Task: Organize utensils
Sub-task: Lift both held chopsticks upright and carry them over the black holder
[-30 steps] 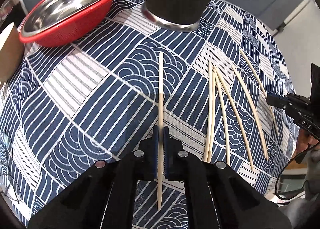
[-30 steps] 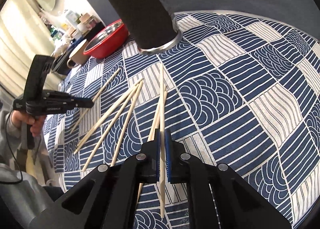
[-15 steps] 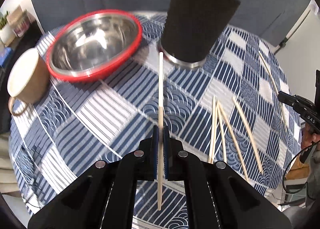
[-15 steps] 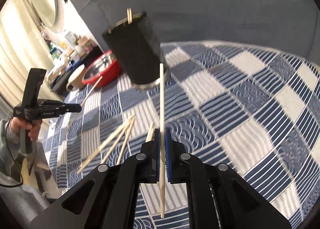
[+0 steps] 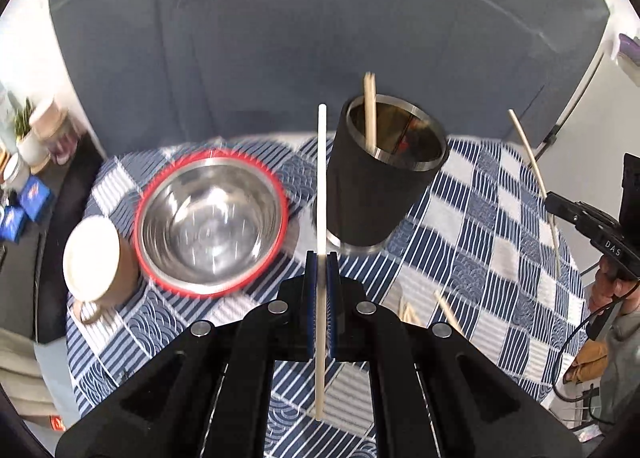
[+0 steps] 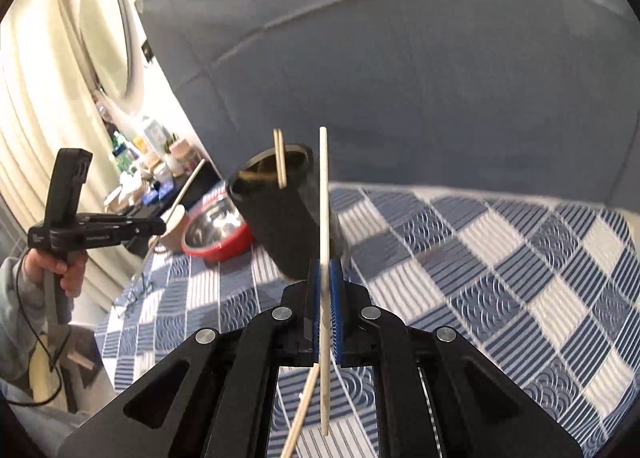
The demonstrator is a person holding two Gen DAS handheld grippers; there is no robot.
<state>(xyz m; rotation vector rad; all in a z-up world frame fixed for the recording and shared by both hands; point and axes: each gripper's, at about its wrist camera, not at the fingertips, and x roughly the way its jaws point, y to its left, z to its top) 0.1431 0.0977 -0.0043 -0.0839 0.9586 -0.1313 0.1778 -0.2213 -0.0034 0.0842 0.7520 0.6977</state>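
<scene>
Checked tablecloth (image 5: 500, 218) holds the black holder cup (image 5: 380, 194), which has two chopsticks in it already. Left gripper (image 5: 321, 290) is clamped on one chopstick (image 5: 321, 178) and right gripper (image 6: 328, 294) on another (image 6: 323, 198), both up off the table. They look light, stiff and a bit slippery, so pinching mid-shaft seems safest.

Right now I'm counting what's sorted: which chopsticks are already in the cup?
The pair standing in the black cup, tips poking above its rim. The others are clamped in the left gripper and right gripper or lie on the table.
</scene>
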